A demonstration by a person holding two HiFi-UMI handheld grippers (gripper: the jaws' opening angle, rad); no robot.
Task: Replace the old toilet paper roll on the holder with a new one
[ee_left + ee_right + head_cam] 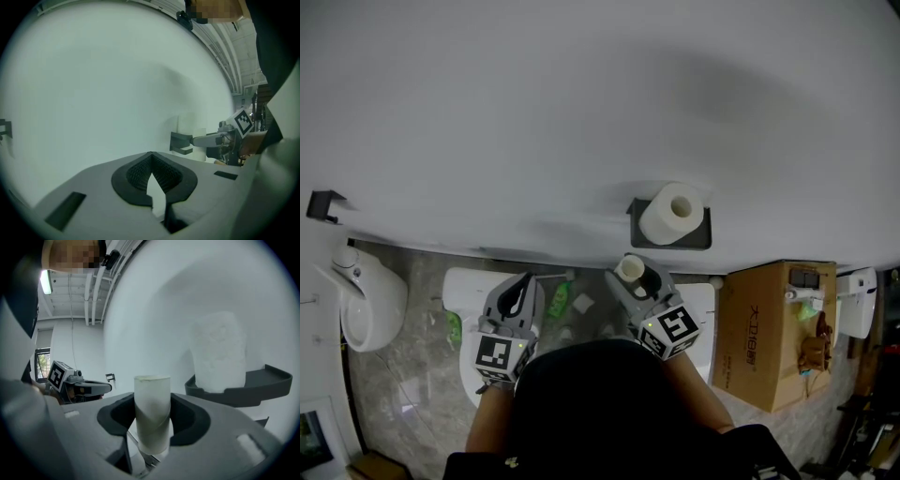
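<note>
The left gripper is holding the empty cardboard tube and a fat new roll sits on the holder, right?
No. The right gripper holds the empty cardboard tube, not the left; the right gripper view shows it between those jaws. The left gripper is shut on nothing. The fat new roll does sit on the holder.

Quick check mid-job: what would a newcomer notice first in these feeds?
A full white toilet paper roll stands in the dark holder on the wall, right of centre in the head view. Just below it, the right gripper is clamped on a bare cardboard tube held upright. The left gripper beside it is shut and empty.
</note>
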